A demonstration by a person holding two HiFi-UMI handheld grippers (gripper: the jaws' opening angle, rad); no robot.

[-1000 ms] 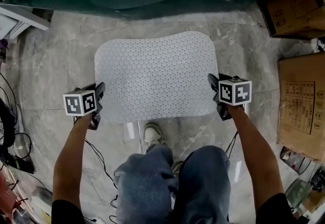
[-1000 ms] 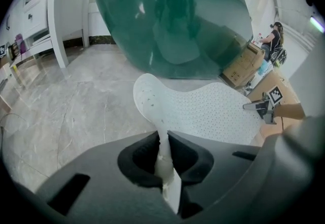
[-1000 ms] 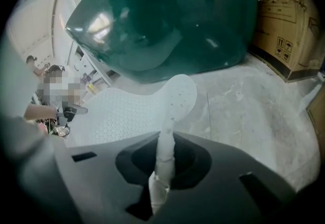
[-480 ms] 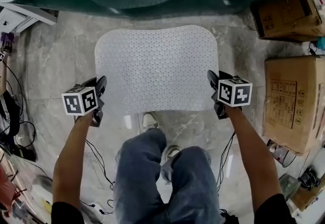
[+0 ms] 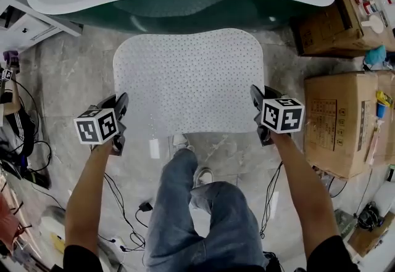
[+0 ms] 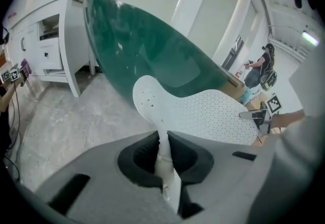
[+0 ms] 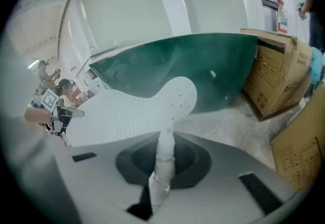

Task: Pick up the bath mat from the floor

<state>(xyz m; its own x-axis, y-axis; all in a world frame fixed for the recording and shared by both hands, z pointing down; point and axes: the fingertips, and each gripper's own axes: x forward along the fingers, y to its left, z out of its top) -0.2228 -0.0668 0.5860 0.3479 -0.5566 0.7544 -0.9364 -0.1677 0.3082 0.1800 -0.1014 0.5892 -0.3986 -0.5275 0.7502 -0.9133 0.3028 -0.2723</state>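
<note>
My left gripper (image 5: 121, 103) is clamped on the bath mat (image 5: 188, 79) at its left edge, my right gripper (image 5: 254, 95) at its right edge. The mat spans flat between them, over the floor (image 5: 68, 79), beside the green tub (image 5: 185, 8).

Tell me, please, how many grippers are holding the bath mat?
2. The left gripper is shut on the left edge of the bath mat, and the right gripper is shut on its right edge. None seems hidden.
</note>
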